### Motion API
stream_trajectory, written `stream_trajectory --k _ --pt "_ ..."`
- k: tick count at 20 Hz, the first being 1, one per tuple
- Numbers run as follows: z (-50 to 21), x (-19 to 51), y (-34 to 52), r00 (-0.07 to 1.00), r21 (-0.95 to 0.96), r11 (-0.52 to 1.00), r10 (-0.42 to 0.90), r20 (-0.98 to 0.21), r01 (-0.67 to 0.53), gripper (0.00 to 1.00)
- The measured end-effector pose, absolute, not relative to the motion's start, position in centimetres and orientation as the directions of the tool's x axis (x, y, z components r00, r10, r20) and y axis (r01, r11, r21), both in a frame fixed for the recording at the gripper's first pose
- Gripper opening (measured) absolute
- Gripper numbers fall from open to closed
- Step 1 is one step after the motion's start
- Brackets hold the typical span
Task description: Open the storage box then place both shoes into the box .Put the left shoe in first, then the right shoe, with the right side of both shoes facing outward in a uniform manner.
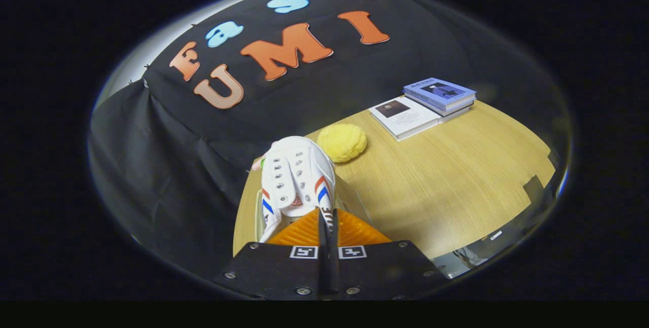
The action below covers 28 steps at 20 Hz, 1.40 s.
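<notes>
Tongs: I see the gripper (pixel 327 219) with its two fingers drawn tight together, pinching the heel end of the shoe between them (a thin strip of the collar shows in the slit).
Shoe: the white canvas shoe (pixel 296 181) with red and blue side stripes points away from me, toe up and raised above the bench, near its left edge.
Box: I cannot make out the storage box from here.
Bench: a pale wooden bench (pixel 446 186) runs beyond and to the right of the fingers.
Yellow thing: a round yellow sponge-like lump (pixel 343 142) sits just past the toe, near the far edge.
Books: a stack of books (pixel 423 105) lies at the far right corner, well apart from the shoe.
</notes>
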State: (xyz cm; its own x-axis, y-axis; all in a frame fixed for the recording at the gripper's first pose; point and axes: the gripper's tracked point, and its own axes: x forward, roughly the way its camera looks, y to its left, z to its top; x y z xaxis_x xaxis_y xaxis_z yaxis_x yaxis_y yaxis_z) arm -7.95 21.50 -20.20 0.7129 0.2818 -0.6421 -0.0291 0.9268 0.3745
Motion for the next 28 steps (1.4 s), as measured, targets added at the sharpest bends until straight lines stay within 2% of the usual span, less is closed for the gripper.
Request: stream_trajectory --k 5,10,14,16,17,18,24,28 --pt "-21.8 -8.3 23.7 0.688 0.324 0.944 0.273 -0.672 -0.058 0.00" --pt "-23.5 -8.0 24.6 0.674 0.179 0.978 0.201 -0.710 -0.103 0.01" --pt "-25.0 -8.0 25.6 0.647 0.130 0.986 0.169 -0.744 -0.108 0.04" --pt "-24.5 -7.7 27.1 0.647 0.179 0.976 0.214 -0.732 -0.121 0.10" --pt "-23.5 -7.4 28.2 0.662 0.218 0.966 0.254 -0.705 -0.138 0.21" --pt "-22.1 -6.8 28.8 0.683 0.237 0.959 0.276 -0.677 -0.153 0.24" --pt "-16.7 -4.2 29.4 0.770 0.185 0.952 0.307 -0.559 -0.245 0.98" --pt "-12.2 -2.7 28.0 0.840 0.088 0.960 0.274 -0.469 -0.264 0.98"
